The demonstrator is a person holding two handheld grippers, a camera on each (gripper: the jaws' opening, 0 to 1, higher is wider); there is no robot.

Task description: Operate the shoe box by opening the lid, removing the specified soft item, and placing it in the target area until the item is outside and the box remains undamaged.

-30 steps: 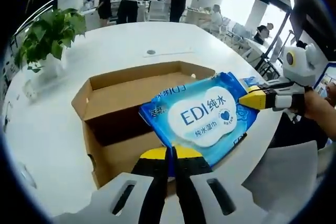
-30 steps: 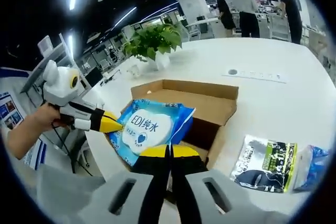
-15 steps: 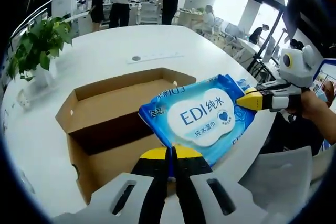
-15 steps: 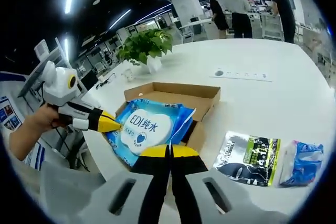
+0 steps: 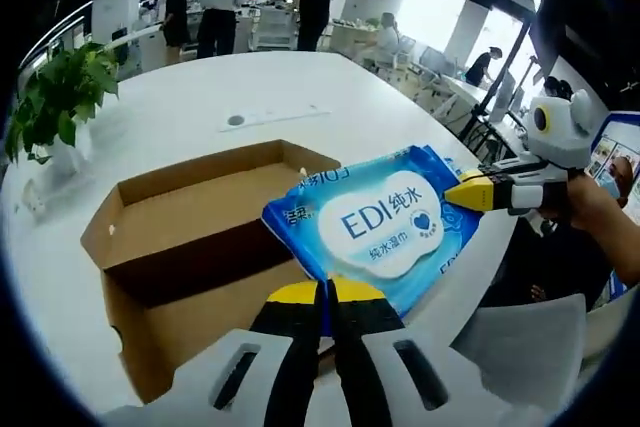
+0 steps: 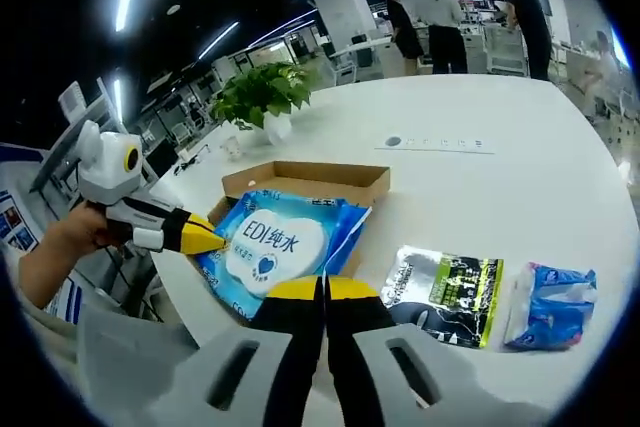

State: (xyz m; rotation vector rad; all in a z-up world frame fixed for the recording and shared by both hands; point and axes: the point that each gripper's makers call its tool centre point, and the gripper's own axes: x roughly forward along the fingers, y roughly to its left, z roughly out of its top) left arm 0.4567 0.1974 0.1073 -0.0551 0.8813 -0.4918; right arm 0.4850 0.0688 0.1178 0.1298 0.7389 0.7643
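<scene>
The open box [image 6: 300,182] sits near the table's [image 6: 520,187] front edge, with the wipes pack [image 6: 275,247] above its near end. 2 packets [image 6: 445,285] [image 6: 550,305] lie right of the box. A potted plant [image 6: 262,97] stands behind it, near the far-left edge.

The near corner of the shoe box [image 5: 190,247] is covered by the wipes pack [image 5: 375,222], and much of the box is hidden behind that pack in the right gripper view. The print on the dark packet [image 6: 445,287] is too small to be read. The blue packet [image 6: 550,302] is blurred.
</scene>
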